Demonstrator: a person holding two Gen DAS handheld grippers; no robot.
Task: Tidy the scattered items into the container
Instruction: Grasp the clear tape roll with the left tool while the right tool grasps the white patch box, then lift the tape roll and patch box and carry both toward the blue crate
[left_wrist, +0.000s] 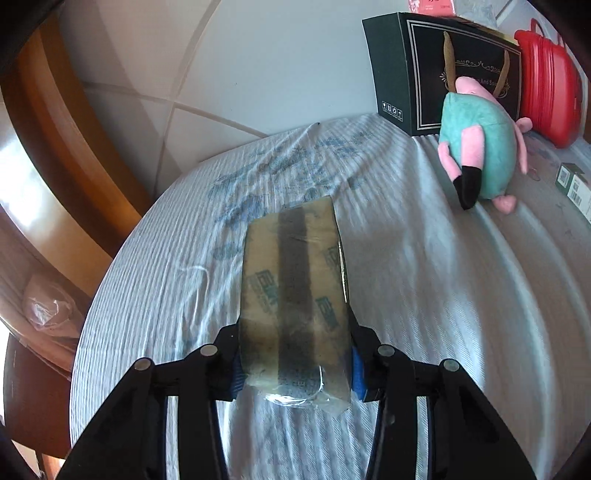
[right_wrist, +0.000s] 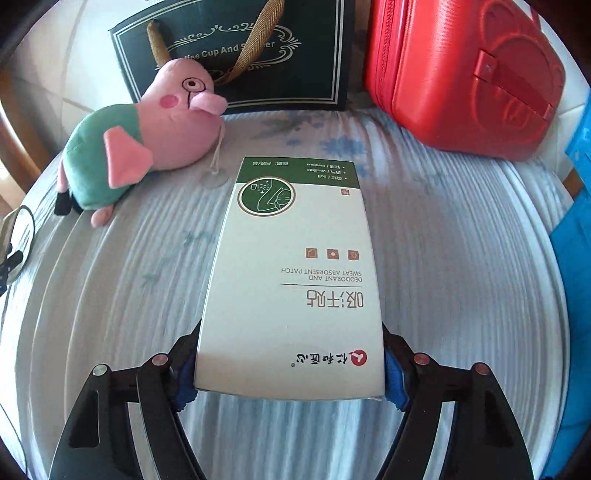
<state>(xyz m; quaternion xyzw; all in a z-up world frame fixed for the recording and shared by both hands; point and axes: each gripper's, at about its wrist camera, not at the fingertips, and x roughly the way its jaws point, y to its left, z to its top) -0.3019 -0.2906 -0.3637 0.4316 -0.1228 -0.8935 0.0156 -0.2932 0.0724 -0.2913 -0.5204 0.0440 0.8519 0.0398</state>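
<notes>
The near sides of the taped parcel (left_wrist: 293, 295) are covered by the pads of the left gripper (left_wrist: 294, 369), and its underside is hidden. Far right of that gripper, a small green box (left_wrist: 576, 186) is cut off by the frame edge. The lettering on the dark gift bag (right_wrist: 236, 55) ahead of the right gripper (right_wrist: 290, 380) is partly masked by a handle and the plush pig (right_wrist: 147, 144). The red case (right_wrist: 465, 77) is cropped above.

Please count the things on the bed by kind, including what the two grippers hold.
Boxes: 2, taped cardboard box in left gripper, white-green patch box in right gripper
Plush pigs: 1
Gift bags: 1
Red cases: 1
Total: 5
</notes>
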